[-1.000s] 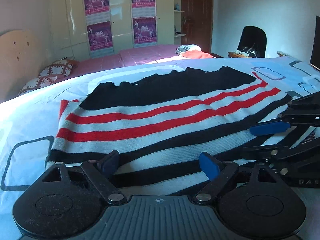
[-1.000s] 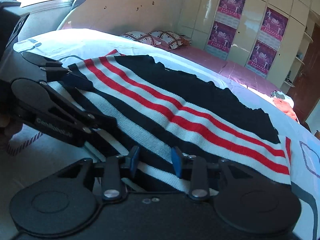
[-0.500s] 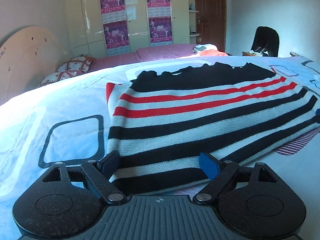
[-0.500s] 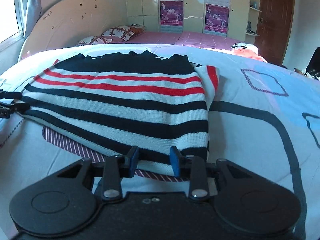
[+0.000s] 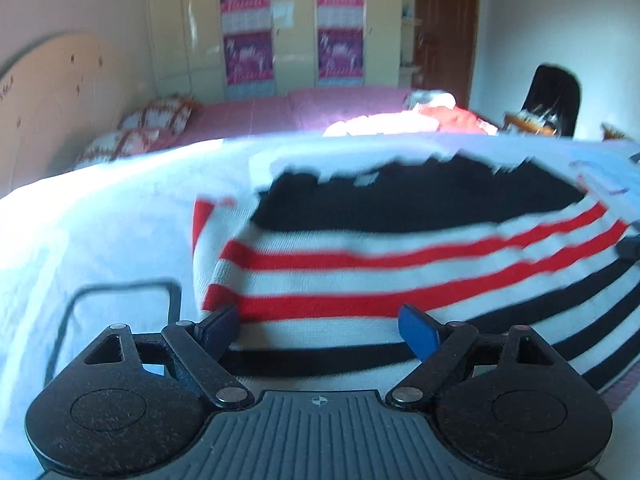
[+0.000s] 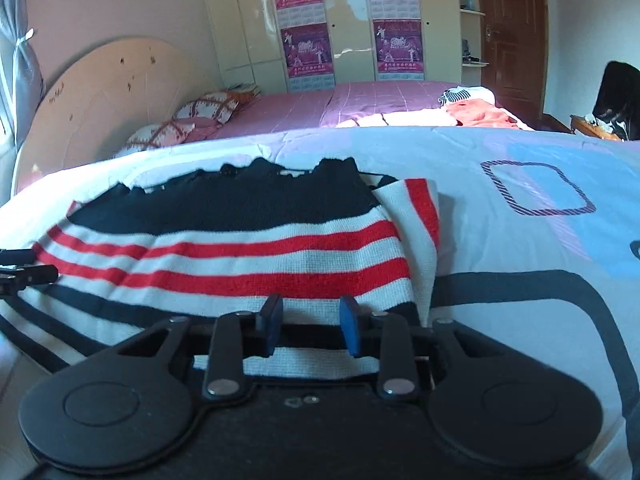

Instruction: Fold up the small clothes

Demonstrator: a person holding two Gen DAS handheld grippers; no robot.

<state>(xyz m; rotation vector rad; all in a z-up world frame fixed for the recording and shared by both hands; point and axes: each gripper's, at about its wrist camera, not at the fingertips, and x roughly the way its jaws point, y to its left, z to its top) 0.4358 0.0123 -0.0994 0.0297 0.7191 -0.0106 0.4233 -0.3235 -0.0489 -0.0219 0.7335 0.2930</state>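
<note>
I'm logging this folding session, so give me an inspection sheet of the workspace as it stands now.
Surface: bedspread, white with blue squares.
Job's things: striped sweater lying flat, right sleeve folded inward.
Clutter: orange clothes on the far pink bed.
Grippers: left gripper open over the sweater's near edge; right gripper open, narrower, over the hem.
Cables: nothing seen.
Surroundings: wardrobe with posters, pillows, door, chair.

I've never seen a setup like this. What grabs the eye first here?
The striped sweater, black, white and red, lies spread over the pale bedspread in mid-frame. Two black grippers with blue pads fill the foreground: the left gripper wide open, the right gripper narrower, both over the sweater's near edge.
</note>
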